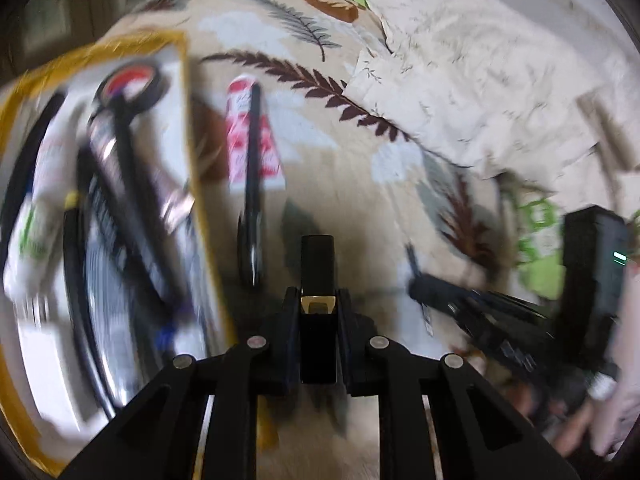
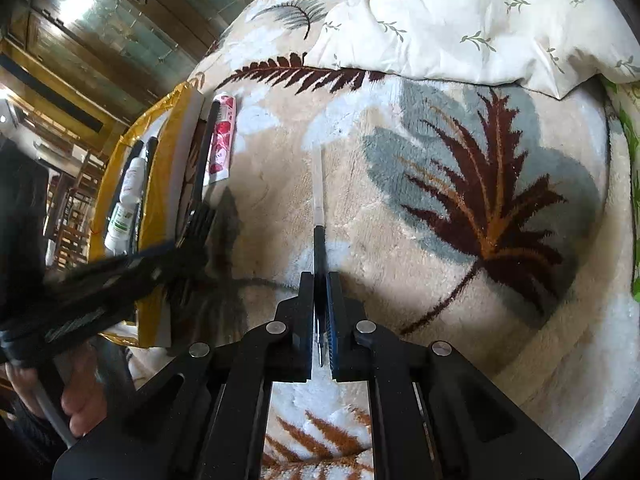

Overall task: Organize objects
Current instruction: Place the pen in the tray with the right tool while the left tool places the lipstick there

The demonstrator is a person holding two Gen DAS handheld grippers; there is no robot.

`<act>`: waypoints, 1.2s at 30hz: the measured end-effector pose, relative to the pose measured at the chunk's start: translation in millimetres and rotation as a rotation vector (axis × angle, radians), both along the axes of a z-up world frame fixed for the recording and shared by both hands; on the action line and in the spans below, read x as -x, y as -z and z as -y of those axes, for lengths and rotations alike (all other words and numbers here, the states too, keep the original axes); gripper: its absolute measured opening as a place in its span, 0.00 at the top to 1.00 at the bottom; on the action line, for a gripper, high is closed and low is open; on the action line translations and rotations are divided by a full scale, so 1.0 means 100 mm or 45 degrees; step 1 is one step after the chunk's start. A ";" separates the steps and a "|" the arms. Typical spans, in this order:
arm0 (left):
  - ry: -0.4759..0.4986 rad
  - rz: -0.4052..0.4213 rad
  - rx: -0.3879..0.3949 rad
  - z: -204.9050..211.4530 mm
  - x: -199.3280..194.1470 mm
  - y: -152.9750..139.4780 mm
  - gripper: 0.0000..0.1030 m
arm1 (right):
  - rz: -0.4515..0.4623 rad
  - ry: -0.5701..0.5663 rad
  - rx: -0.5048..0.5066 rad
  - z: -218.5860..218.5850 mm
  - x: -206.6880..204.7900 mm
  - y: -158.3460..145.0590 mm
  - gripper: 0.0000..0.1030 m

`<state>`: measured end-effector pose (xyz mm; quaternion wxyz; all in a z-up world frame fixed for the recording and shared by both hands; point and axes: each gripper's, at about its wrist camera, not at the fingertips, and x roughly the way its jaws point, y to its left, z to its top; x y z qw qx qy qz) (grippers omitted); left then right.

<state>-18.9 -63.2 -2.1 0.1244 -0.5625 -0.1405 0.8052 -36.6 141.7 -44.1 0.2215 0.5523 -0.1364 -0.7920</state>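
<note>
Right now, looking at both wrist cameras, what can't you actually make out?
- Left wrist view: the items in the yellow-rimmed tray are smeared by motion blur, so labels are unreadable.
- Left wrist view: the base of the black tube in the left gripper is hidden by its fingers.
- Right wrist view: the rear of the pen in the right gripper is covered by its fingers.

Motion smears the left wrist view: the gold-rimmed tray (image 1: pixel 100 46) at left and its contents blur together, labels unreadable. The other gripper (image 1: pixel 460 296) at lower right is streaked. The tray runs off the left edge.
</note>
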 end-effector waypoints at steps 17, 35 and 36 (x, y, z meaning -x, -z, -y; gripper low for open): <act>-0.295 -0.195 -0.234 1.15 -0.67 -0.34 0.84 | -0.054 -0.184 0.142 0.86 -0.29 -0.50 0.95; -0.421 -0.073 -0.174 1.49 -0.18 -0.04 0.84 | -0.072 -0.321 0.043 1.63 -0.09 -0.49 0.95; -0.436 -0.070 -0.176 1.50 -0.17 -0.01 0.84 | -0.077 -0.325 0.036 1.65 -0.06 -0.49 0.95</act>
